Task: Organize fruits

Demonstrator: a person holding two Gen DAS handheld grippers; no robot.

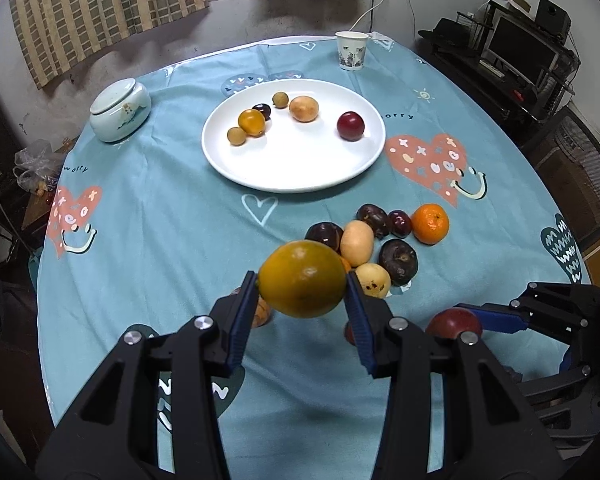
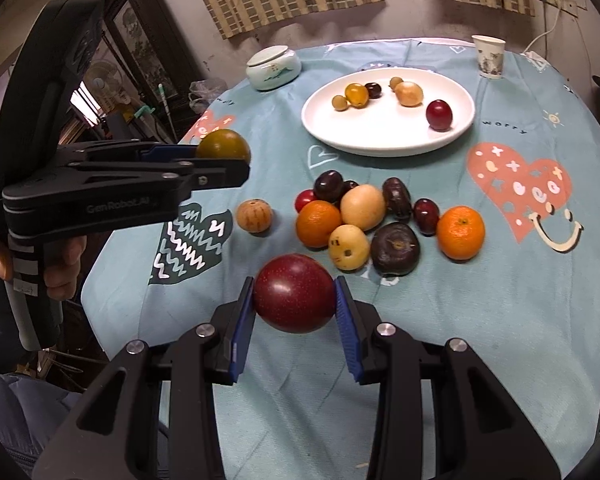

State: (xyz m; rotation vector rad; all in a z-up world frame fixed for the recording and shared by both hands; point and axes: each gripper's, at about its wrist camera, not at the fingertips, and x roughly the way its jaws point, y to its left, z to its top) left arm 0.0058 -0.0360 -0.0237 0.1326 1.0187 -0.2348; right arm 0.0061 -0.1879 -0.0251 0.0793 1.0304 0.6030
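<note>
My left gripper (image 1: 302, 280) is shut on a yellow-green citrus fruit (image 1: 302, 278), held above the tablecloth; the same gripper (image 2: 224, 160) and fruit (image 2: 224, 145) show at the left of the right wrist view. My right gripper (image 2: 295, 300) is shut on a dark red plum (image 2: 295, 298), also lifted off the cloth, and that plum (image 1: 454, 322) shows low at the right of the left wrist view. A white plate (image 1: 292, 168) (image 2: 380, 140) further back holds several small fruits. A pile of fruit lies in front of the plate: oranges (image 2: 460, 233), dark purple fruits (image 2: 395, 248), pale yellow ones (image 2: 363, 207).
A lidded ceramic jar (image 1: 120, 112) (image 2: 273, 68) stands at the back left, a paper cup (image 1: 352, 50) (image 2: 489, 57) at the back right. One tan ridged fruit (image 2: 254, 216) lies apart, left of the pile. A person's hand (image 2: 60, 268) holds the left gripper's handle. Table edge drops off at left.
</note>
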